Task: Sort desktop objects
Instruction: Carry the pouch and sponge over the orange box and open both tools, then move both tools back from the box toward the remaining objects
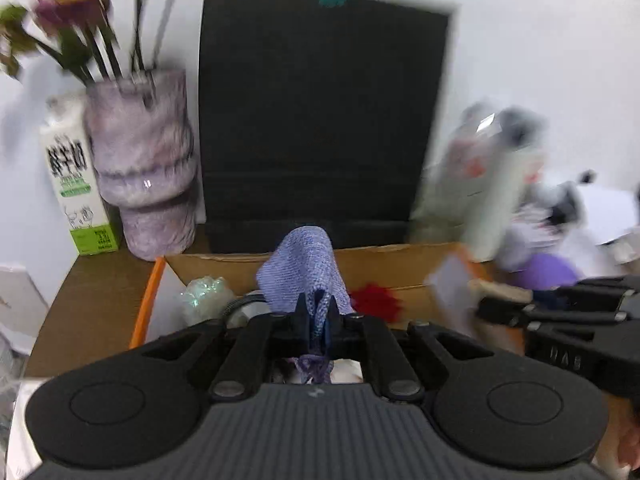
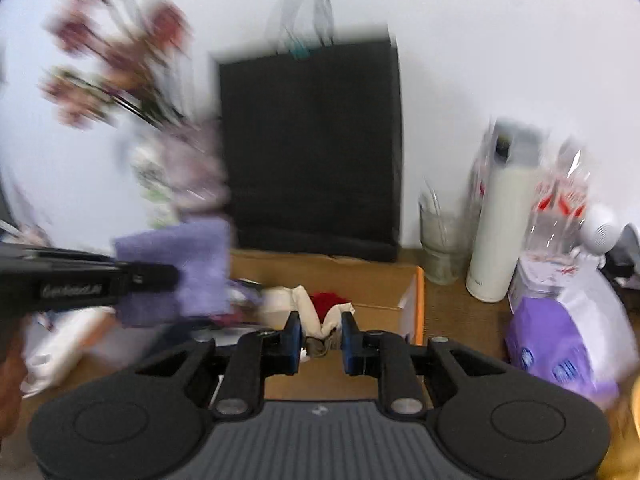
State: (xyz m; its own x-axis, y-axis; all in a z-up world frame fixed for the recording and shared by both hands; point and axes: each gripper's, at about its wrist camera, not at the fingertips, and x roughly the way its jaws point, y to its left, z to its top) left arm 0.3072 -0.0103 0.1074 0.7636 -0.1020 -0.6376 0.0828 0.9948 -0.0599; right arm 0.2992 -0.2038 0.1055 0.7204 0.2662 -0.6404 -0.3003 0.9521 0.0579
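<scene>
My left gripper [image 1: 319, 320] is shut on a lilac knitted cloth [image 1: 306, 272] and holds it above an open cardboard box [image 1: 400, 254]. The same cloth [image 2: 180, 272] and left gripper [image 2: 168, 276] show at the left of the right wrist view. My right gripper [image 2: 320, 338] is shut on a beige cloth item [image 2: 320, 320] over the box [image 2: 360, 276]; it also shows in the left wrist view [image 1: 486, 296]. A red fluffy thing [image 1: 376, 300] lies inside the box, also in the right wrist view [image 2: 326, 300].
A black paper bag [image 1: 320, 120] stands behind the box against the white wall. A purple vase [image 1: 144, 168] with flowers and a milk carton [image 1: 76, 184] stand left. A white bottle [image 2: 500, 232], a glass [image 2: 440, 240] and purple packs [image 2: 560, 352] stand right.
</scene>
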